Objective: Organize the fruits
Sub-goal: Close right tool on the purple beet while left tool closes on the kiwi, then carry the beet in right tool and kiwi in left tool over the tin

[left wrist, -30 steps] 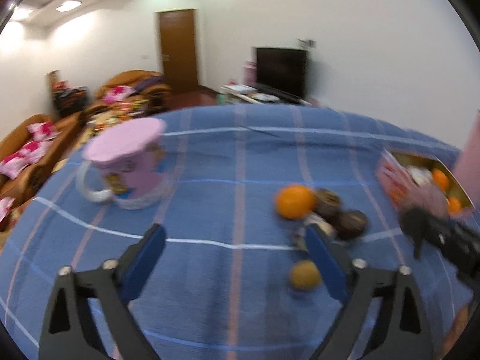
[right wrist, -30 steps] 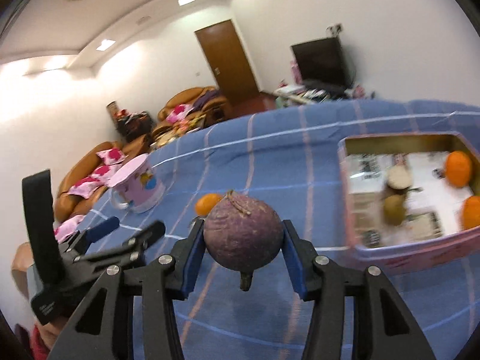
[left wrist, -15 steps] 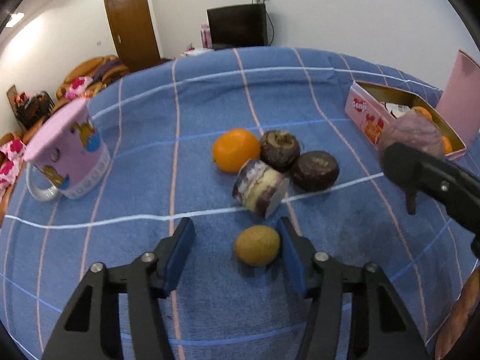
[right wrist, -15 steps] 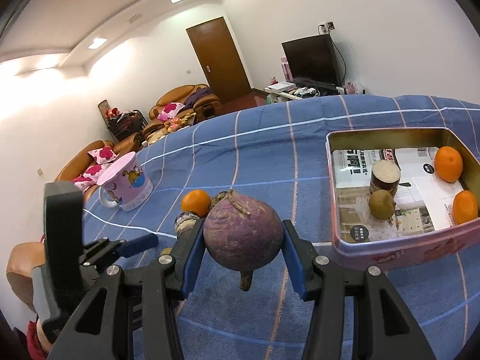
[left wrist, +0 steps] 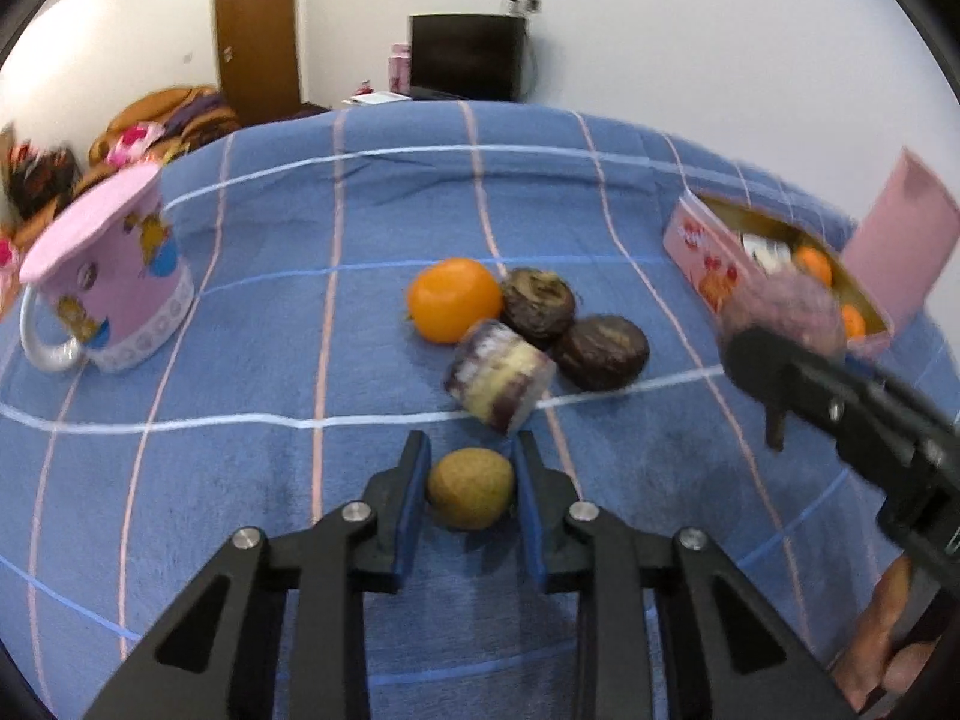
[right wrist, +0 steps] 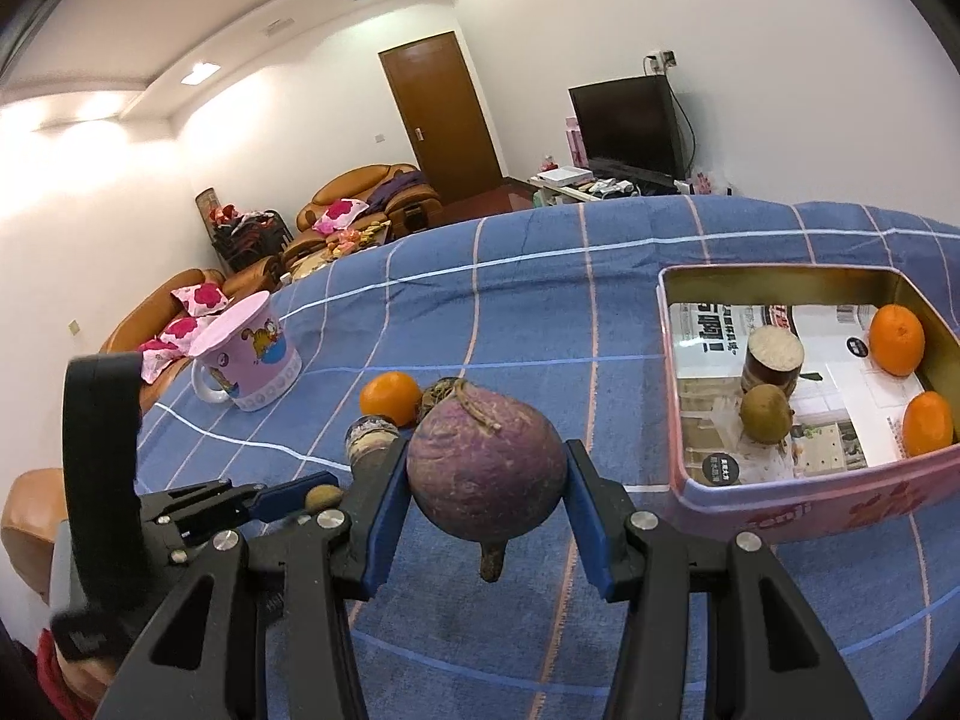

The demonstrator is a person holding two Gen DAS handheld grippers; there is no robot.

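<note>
My left gripper (left wrist: 471,483) has its pads on both sides of a small brown kiwi (left wrist: 471,487) lying on the blue checked cloth; the jaws look closed against it. Just beyond lie a cut purple-and-white piece (left wrist: 498,375), an orange (left wrist: 454,299) and two dark round fruits (left wrist: 537,299) (left wrist: 602,352). My right gripper (right wrist: 487,495) is shut on a round purple fruit (right wrist: 487,471) held above the cloth, left of the pink tin (right wrist: 810,501). The tin holds two oranges (right wrist: 897,339), a kiwi (right wrist: 765,414) and a cut piece (right wrist: 773,357).
A pink mug (left wrist: 105,288) with its lid stands at the left of the cloth. The tin's pink lid (left wrist: 900,240) stands up behind the tin (left wrist: 708,258). Sofas, a door and a television are beyond the table.
My left gripper has moved forward and down and narrowed from wide open to closing around the kiwi. My right gripper still holds the purple fruit and has hardly moved.
</note>
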